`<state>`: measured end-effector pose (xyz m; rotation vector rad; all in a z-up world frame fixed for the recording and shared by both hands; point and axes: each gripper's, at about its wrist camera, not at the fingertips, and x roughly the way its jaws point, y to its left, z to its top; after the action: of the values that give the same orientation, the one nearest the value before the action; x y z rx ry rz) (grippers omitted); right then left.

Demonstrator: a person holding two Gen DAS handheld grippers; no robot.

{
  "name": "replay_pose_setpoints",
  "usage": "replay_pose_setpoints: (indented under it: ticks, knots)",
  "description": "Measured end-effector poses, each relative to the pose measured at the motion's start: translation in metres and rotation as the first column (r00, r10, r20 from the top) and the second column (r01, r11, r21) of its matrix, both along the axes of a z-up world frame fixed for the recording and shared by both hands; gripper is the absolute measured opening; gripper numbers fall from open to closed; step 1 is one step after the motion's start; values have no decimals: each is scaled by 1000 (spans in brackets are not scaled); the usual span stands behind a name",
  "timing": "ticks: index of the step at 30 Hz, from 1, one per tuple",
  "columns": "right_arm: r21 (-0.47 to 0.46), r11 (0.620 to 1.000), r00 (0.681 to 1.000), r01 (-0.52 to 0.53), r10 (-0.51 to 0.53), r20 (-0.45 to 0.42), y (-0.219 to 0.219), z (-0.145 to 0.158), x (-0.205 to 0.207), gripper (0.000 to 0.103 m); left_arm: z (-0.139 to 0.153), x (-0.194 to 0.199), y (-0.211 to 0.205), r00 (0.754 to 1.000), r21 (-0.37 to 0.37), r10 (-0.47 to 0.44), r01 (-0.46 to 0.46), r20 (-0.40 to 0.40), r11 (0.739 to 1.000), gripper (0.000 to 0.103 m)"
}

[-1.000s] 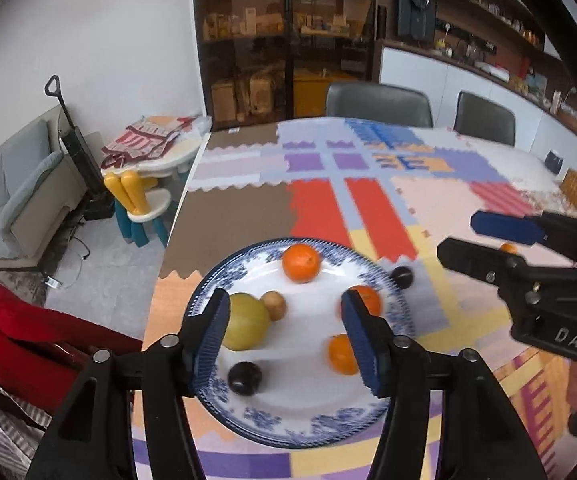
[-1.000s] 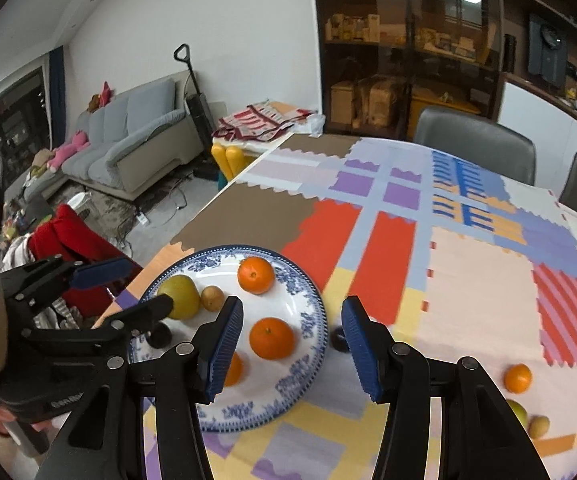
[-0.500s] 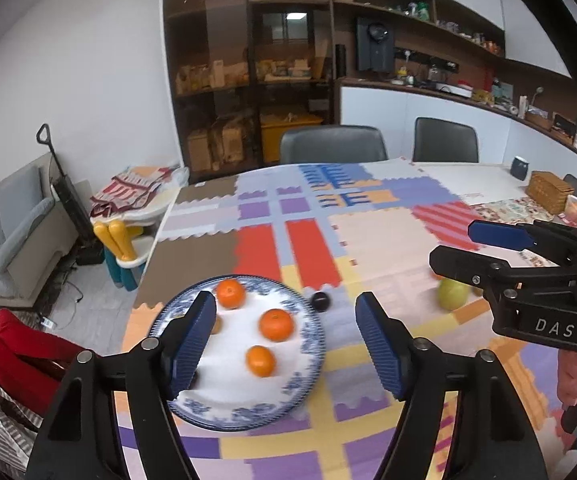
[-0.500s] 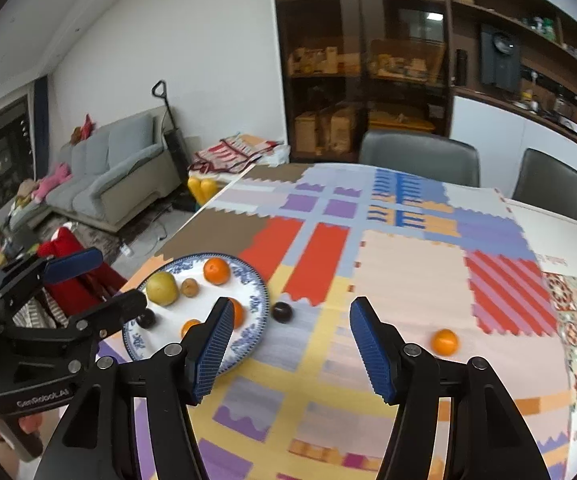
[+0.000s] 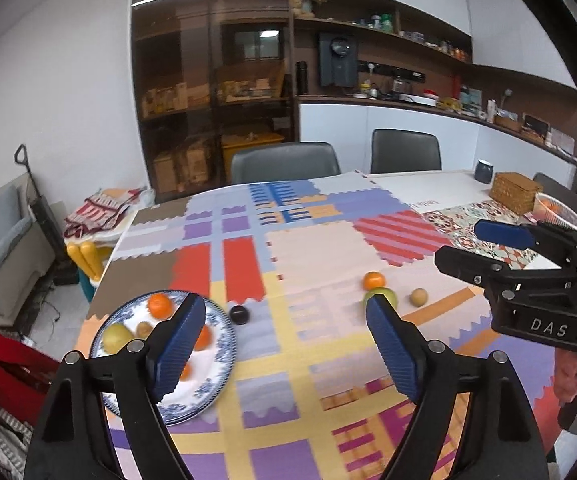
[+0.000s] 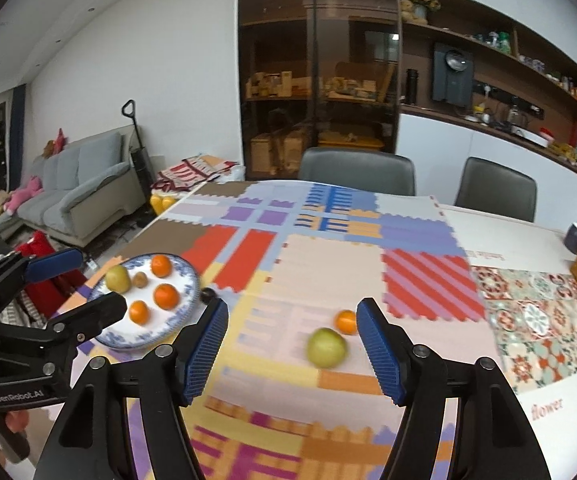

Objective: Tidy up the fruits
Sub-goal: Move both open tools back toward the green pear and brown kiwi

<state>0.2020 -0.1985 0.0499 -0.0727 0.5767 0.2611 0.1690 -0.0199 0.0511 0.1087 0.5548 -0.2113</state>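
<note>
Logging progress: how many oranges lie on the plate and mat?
4. Three on the plate: far orange, middle orange, near orange. Fourth orange lies on the mat beside the green fruit. Gripper fingers may hide more.

1. Home, open living/dining rm — grey sofa (image 6: 80,184) w/ soft toys by the wall.
2. Dining table (image 6: 500,236) under a patchwork cloth, two grey chairs (image 6: 358,172) behind it.
3. Glass cabinet (image 6: 316,92) of boxes, shelves w/ kitchen bits (kettle-like items, jars).
4. Upright vacuum (image 6: 138,152) — plus kids' small table.
</note>
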Motion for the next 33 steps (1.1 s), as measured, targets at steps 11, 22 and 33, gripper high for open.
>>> replay_pose_setpoints:
  ticks: [11,22,33]
  knots:
    - [-61,996,998,65,-64,13,-54,-12,-7,67,-16,6,-62,992,82,-125,122,33,989,86]
    - [-129,991,999,35,-34,10,-80,-33,-1,67,-48,31,-96,979,80,-202,202,-20,976,86]
    - [-118,993,995,-14,2,-101,-91,-78,36,67,-90,71,-115,966,79,-223,234,-131,969,86]
